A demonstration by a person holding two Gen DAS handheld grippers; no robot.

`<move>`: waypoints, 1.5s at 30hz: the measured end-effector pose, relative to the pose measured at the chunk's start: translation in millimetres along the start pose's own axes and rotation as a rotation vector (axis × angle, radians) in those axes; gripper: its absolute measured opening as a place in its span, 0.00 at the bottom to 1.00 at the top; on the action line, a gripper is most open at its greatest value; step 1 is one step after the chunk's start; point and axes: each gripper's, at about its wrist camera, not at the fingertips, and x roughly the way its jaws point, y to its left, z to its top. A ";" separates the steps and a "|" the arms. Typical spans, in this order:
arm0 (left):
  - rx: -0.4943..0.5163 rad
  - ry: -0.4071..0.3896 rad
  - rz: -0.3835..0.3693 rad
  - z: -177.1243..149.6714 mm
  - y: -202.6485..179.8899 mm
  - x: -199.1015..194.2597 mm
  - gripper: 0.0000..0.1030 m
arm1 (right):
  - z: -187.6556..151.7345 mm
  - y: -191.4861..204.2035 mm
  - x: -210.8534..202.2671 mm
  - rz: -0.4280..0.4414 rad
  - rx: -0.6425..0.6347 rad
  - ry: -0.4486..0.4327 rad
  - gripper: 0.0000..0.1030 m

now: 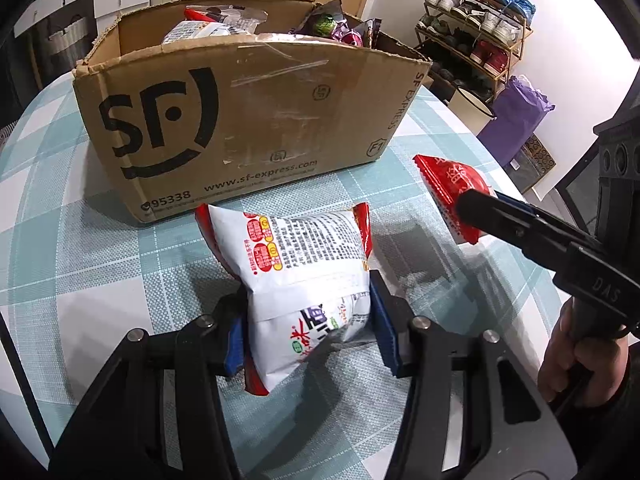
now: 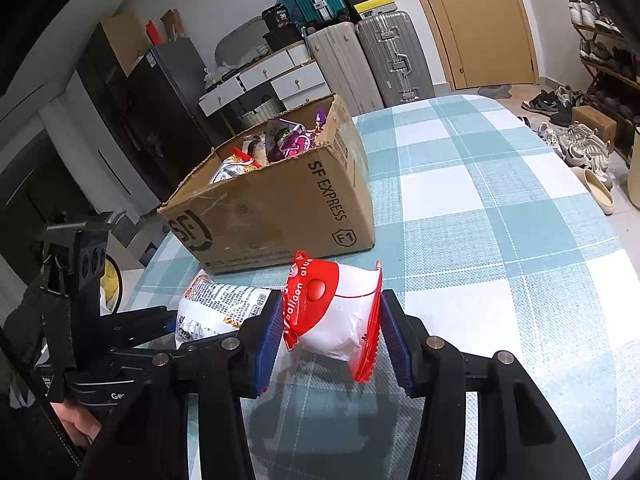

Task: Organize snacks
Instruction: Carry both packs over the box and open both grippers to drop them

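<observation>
Two hand-held tongs each grip a snack packet above a tabletop (image 2: 500, 208) covered in a blue-and-white checked cloth. The left tongs (image 1: 308, 320) are clamped on a white snack bag (image 1: 304, 264) printed with black text and red trim, its blue pads (image 1: 384, 324) pressing into both sides so the bag bulges between them; the bag's far end rests on the cloth just in front of a cardboard box (image 1: 240, 120). The right tongs (image 2: 328, 336) are closed on a smaller red-and-white packet (image 2: 340, 312), pinched at its crimped edges and held tilted beside the white bag, near the box's front corner. In the left wrist view the same packet (image 1: 452, 192) pokes out of the right tongs' black fingers, and a person's hand (image 1: 568, 356) grips the handle at lower right. The open box, marked SF Express, stands on the tabletop and already holds several snack packets (image 2: 288, 140), purple, red and white among them. Suitcases (image 2: 380, 60) and a shoe rack (image 1: 476, 28) line the room behind.
</observation>
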 end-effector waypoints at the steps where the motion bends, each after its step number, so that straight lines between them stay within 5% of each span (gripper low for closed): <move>1: 0.000 0.000 -0.001 -2.2 3.4 -2.5 0.47 | -0.1 0.1 -0.5 0.000 0.000 0.000 0.46; 21: -0.004 -0.042 0.015 -8.8 8.0 -34.4 0.47 | 1.3 13.1 -16.5 0.023 -0.019 -0.024 0.46; 45: 0.011 -0.179 0.025 17.1 11.4 -141.2 0.47 | 32.7 56.0 -44.8 0.079 -0.095 -0.088 0.46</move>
